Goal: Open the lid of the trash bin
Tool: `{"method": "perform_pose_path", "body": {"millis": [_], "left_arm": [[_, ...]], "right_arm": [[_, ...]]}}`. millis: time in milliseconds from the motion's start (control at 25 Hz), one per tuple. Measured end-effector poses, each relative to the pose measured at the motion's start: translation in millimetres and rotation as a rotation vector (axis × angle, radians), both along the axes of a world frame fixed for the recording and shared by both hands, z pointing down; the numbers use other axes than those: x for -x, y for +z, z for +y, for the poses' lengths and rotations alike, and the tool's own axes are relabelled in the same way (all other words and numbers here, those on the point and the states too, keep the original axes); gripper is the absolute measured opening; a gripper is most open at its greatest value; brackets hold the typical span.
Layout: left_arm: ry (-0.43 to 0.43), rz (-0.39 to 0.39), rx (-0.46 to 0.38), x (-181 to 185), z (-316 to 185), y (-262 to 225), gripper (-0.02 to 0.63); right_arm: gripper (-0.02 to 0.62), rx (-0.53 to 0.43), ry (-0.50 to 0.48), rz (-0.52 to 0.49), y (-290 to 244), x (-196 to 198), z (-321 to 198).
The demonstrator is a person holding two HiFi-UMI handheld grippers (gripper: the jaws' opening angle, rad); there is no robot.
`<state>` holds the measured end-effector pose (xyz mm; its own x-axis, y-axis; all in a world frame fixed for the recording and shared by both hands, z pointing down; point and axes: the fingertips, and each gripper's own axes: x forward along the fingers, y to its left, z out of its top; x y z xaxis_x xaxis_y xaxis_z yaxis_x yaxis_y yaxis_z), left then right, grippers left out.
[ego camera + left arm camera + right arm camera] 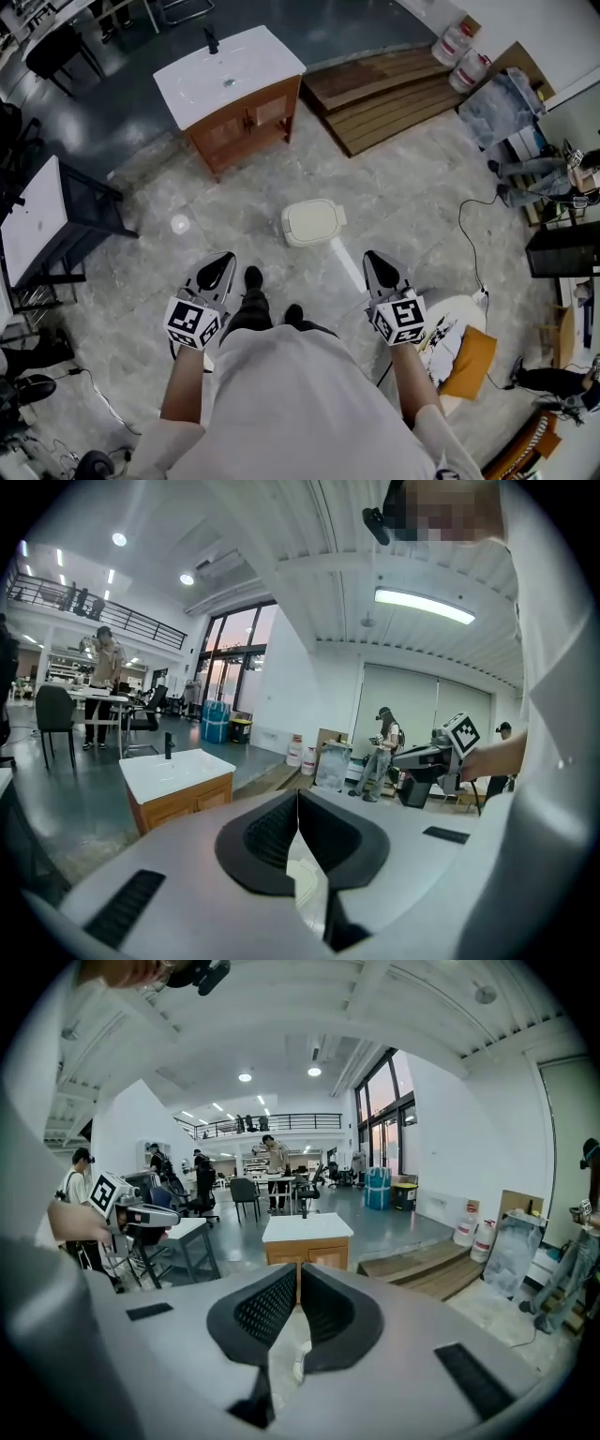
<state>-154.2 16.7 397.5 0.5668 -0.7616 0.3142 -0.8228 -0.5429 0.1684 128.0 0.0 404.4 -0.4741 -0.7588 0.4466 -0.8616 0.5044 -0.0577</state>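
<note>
The trash bin (pixel 312 221) is small and cream-white, standing on the marble floor ahead of the person's feet with its lid down. My left gripper (pixel 223 260) hangs at waist height, left of and nearer than the bin, jaws shut on nothing. My right gripper (pixel 373 257) is held level with it on the right, also shut and empty. In the left gripper view the pads (pixel 272 834) meet, and a sliver of the bin (pixel 305 881) shows below them. The right gripper view shows the same: closed pads (pixel 265 1309) and a bit of the bin (pixel 294 1358) beneath.
A wooden vanity with a white sink top (pixel 234 80) stands beyond the bin. Wooden planks (pixel 394 89) lie at the back right beside water jugs (pixel 464 47). A black-framed table (pixel 42 225) is on the left. A cable (pixel 466 246) runs across the floor on the right.
</note>
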Motion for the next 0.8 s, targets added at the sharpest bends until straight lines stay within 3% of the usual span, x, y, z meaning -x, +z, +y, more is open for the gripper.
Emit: {"method": "perform_pose_path", "body": {"millis": [320,800], "left_arm": [[0.109,-0.014,0.059,20.1,-64.3,34.5,0.018],[0.330,-0.058,0.107,10.6,-132.8,83.3,0.018]], "right_arm": [[0.035,0.058,0.084,0.017,24.4,19.6,-34.4],[0.035,0.130,0.193,0.053,56.5,38.3,-69.6]]}}
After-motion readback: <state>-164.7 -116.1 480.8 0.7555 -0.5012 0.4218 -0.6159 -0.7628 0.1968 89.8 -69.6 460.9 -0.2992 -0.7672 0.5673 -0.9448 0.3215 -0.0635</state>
